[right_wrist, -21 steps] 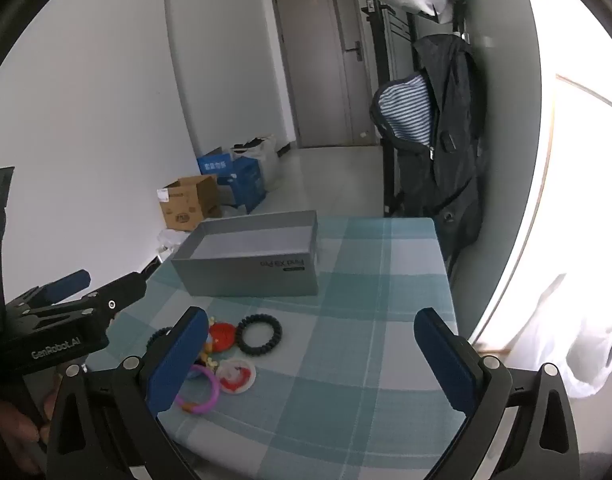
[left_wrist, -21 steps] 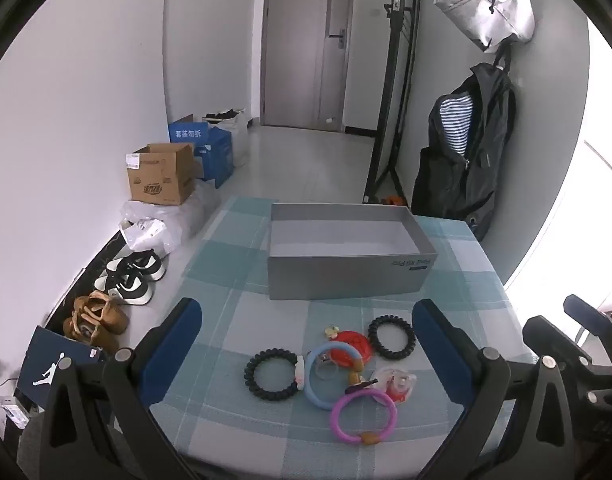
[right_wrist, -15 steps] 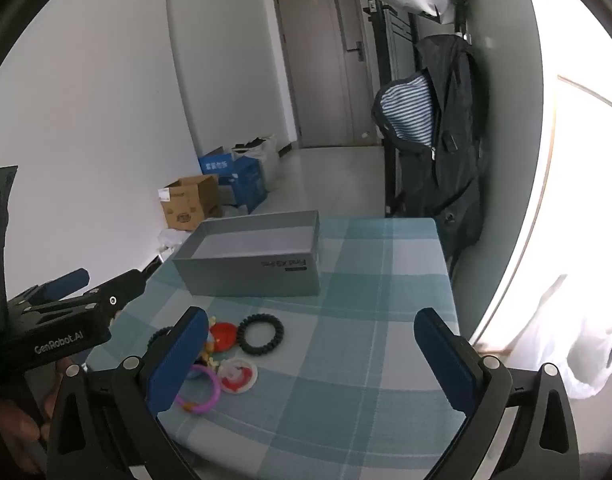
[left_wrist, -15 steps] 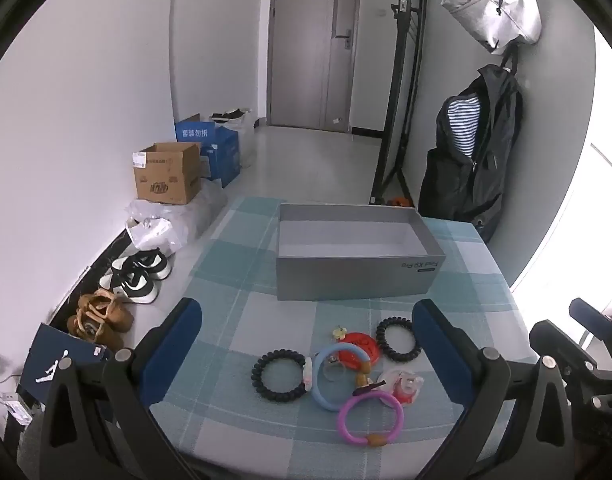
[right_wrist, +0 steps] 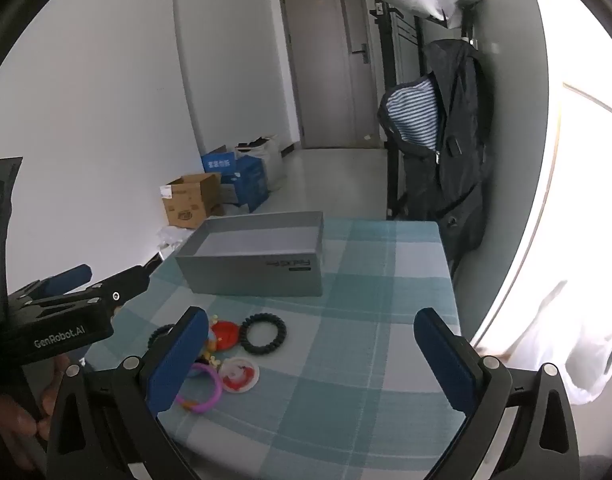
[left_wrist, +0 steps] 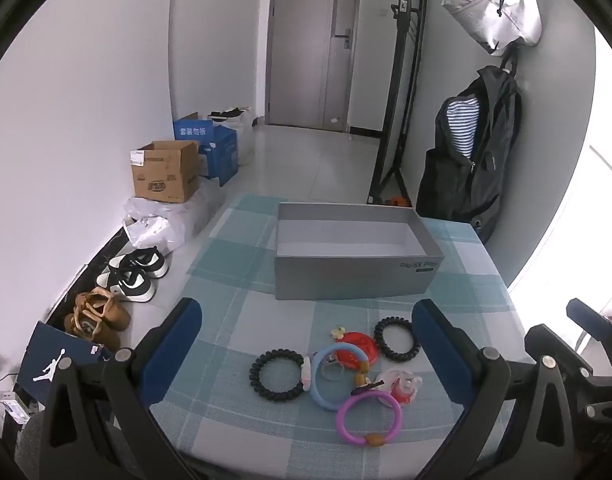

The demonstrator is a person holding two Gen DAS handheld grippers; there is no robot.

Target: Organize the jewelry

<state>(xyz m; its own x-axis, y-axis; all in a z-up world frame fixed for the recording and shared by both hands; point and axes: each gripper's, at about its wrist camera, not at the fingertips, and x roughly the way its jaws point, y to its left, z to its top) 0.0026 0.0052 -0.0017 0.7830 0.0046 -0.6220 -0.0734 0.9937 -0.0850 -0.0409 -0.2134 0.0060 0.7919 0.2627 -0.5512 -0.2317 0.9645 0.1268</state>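
Note:
An open grey box (left_wrist: 353, 256) stands on the checked tablecloth; it also shows in the right wrist view (right_wrist: 258, 260). In front of it lie two black coil bands (left_wrist: 277, 374) (left_wrist: 397, 339), a blue ring (left_wrist: 337, 376), a purple ring (left_wrist: 367, 420), a red disc (left_wrist: 355, 346) and a clear round piece with red (left_wrist: 399, 386). My left gripper (left_wrist: 306, 352) is open and empty, held above the pile. My right gripper (right_wrist: 309, 360) is open and empty, right of the pile; the black band (right_wrist: 264, 334) and purple ring (right_wrist: 202, 394) show there.
Shoes (left_wrist: 134, 274), cardboard boxes (left_wrist: 166, 174) and bags sit on the floor left of the table. A dark jacket (left_wrist: 469, 160) hangs at the right wall. The table's near edge (left_wrist: 306, 460) is just below the grippers.
The left gripper has drawn back and risen a little, so the box and jewelry sit slightly farther off. The right gripper has barely moved. Nothing was grasped.

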